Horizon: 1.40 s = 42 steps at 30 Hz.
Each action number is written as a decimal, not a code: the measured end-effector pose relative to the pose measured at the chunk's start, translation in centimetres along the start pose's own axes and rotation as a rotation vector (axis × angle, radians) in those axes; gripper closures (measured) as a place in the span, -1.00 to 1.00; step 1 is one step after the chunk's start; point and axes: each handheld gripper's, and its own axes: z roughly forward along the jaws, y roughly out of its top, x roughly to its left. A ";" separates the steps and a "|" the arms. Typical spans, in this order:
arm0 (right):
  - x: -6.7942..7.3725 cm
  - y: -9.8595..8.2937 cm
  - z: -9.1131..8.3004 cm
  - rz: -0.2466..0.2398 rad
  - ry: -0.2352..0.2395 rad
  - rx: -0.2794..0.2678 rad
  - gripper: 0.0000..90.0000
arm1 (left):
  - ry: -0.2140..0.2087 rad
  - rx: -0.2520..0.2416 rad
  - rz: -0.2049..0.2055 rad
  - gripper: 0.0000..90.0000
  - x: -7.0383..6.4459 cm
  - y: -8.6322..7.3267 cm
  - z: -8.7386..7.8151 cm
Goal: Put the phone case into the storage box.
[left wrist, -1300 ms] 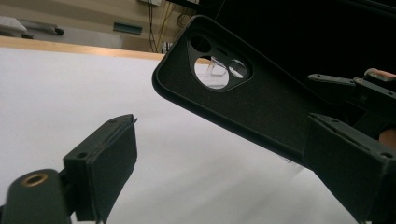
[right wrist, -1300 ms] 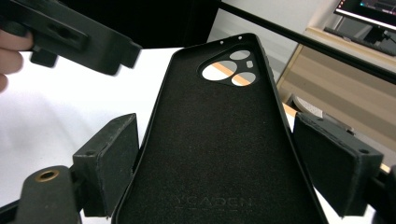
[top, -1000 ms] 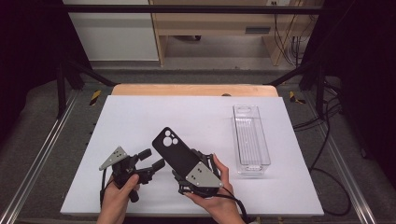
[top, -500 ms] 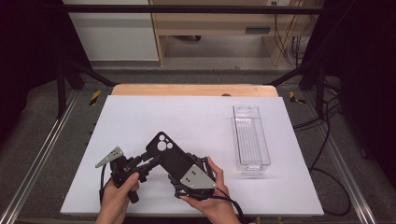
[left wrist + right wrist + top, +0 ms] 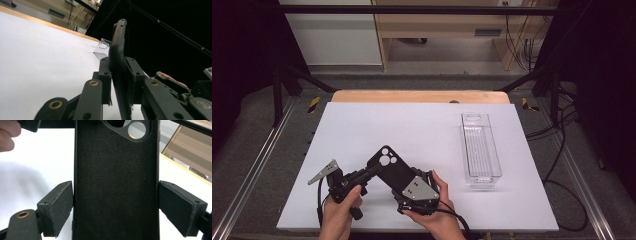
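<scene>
A black phone case with a camera cut-out is held up over the near part of the white table. My right gripper is shut across the case's width at its lower end; its pads press both long sides of the case. My left gripper comes in from the left and is shut on the case's side edge. In the left gripper view the case stands edge-on between the left gripper's two pads.
A clear, empty plastic tray lies lengthwise on the right part of the table, also seen far off as a clear tray. A wooden strip borders the far edge. Metal rails run along both sides.
The case and right gripper have shifted slightly left and nearer. The left gripper has closed in on the case's left edge.
</scene>
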 end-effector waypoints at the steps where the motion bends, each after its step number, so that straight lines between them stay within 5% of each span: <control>1: 0.0 0.0 0.0 0.001 0.000 0.002 -0.67 | -0.007 -0.003 0.003 0.75 -0.2 0.0 0.0; 16: 0.4 0.2 0.2 0.061 0.012 -0.017 -0.84 | 0.058 -0.046 0.170 0.80 -3.0 0.0 0.0; 29: 0.9 1.5 -0.5 0.054 -0.033 -0.088 -0.91 | 0.109 -0.021 0.298 0.80 -4.7 -0.6 0.6; 42: 0.4 1.8 -0.6 0.112 -0.083 -0.124 -0.89 | 0.081 0.003 0.317 0.80 -5.8 -1.4 1.3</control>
